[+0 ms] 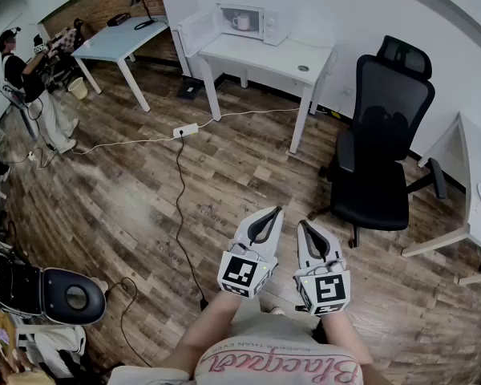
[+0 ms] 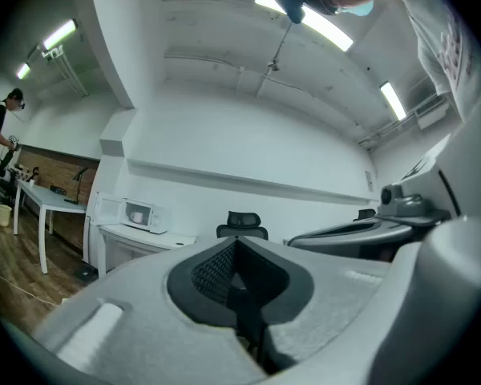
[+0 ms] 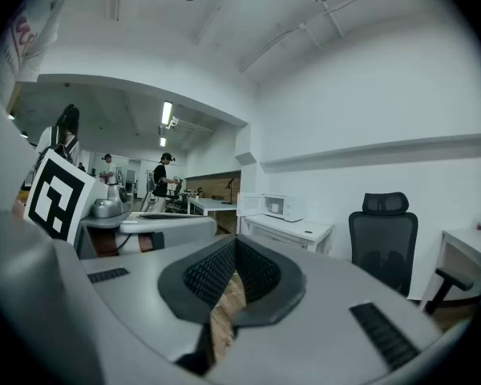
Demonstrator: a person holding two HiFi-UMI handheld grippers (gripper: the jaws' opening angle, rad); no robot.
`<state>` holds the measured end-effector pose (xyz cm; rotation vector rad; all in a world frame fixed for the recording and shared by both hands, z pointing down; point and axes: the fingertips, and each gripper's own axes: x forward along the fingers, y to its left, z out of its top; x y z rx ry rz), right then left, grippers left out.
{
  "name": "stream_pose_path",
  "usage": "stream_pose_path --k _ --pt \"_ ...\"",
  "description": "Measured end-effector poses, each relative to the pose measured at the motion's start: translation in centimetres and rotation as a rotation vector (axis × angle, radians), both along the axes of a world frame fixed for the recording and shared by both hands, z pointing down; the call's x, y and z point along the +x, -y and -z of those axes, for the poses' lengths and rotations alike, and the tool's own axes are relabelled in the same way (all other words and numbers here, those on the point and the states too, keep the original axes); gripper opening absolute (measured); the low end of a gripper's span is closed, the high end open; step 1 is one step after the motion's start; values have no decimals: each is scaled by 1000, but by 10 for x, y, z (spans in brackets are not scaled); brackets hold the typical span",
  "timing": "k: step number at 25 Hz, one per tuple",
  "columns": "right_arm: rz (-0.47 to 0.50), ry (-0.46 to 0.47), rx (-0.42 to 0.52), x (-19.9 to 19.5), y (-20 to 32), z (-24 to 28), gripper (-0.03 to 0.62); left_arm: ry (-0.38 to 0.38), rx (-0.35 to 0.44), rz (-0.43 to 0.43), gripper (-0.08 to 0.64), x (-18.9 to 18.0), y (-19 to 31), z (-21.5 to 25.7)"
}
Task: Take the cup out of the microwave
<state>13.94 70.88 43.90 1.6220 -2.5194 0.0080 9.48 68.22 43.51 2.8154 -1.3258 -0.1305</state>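
I carry the left claw and right claw each pressed closed and empty, since nothing is in reach yet. The cup sits inside the microwave, door swung open, on the white worktop well across the room; walking over comes first, I reckon

Wood-plank floor fills the room. A black office chair stands at right, just beside a white table against the far wall. A white power strip lies on the floor in front of that table, and a black cable runs from it toward the viewer. At far left a person stands near a pale blue table and a yellow bucket. Another white desk sits at the right edge.
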Motion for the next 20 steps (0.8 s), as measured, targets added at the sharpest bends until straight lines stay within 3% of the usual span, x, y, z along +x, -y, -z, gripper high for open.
stream_pose_path --k 9,15,20 --pt "7 25 21 40 -76 0 9 70 53 5 3 41 -80 7" --pt "29 46 48 36 -60 7 9 109 59 50 3 30 -60 10" --pt "43 31 59 22 -14 10 9 113 63 71 3 13 -14 10"
